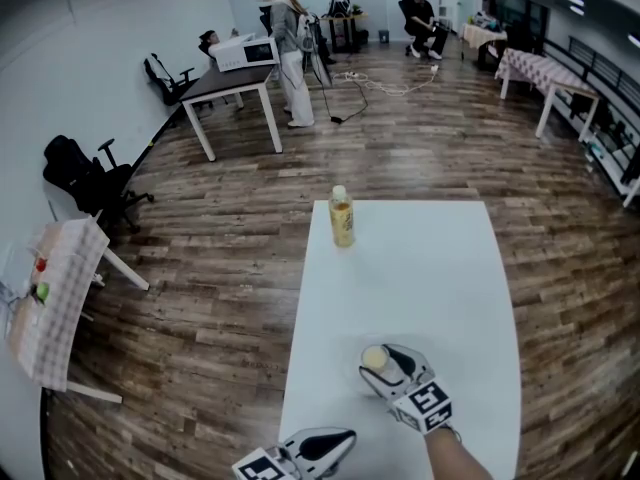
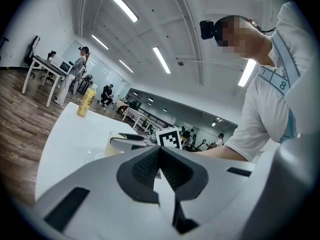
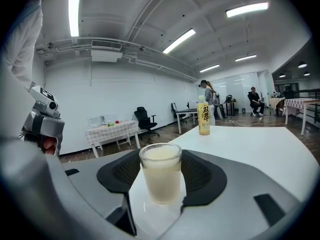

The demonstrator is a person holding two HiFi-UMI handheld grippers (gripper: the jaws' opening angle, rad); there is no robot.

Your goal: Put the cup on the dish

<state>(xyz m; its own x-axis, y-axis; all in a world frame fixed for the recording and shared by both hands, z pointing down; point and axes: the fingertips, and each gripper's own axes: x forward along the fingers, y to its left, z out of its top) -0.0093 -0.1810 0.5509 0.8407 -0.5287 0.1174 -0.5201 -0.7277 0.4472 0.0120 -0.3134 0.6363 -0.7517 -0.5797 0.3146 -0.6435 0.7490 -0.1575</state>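
Bottle (image 3: 203, 115) beyond cup (image 3: 160, 171) bears vertical Chinese characters.

Rig: left gripper (image 2: 160, 171) and right gripper (image 1: 378, 360) have matching light grey moulded shells with black ribbed pads (image 2: 142, 166). Each carries 1 white marker cube (image 1: 430, 405) printed with black square codes. Wearer: white short-sleeved T-shirt (image 2: 262, 119), pale blue strap (image 2: 280, 81) over the shoulder, black head camera (image 2: 209, 28).
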